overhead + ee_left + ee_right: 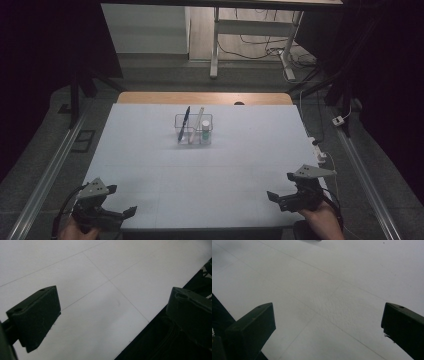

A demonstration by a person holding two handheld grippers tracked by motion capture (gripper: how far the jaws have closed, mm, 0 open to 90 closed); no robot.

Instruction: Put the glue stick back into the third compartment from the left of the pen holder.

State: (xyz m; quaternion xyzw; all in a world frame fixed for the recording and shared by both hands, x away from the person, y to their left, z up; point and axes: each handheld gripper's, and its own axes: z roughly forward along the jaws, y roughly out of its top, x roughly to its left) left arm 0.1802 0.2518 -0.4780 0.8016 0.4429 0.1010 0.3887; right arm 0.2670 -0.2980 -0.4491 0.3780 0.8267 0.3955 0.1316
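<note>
While nothing is being held | left gripper (123, 200) at 7 o'clock, right gripper (281, 185) at 5 o'clock, both gaping empty | step: likely starting; next: reaching to the clear organizer (193, 129) at 12 o'clock.

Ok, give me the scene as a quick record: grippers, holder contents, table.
left gripper: open, empty, near left corner of the table
right gripper: open, empty, near right corner
clear holder: centre of table, toward the far side, apart from both grippers
blue pen: leaning in the holder's left part
pale stick: leaning in the middle
white bottle with green cap: upright at right
table: white sheet
</note>
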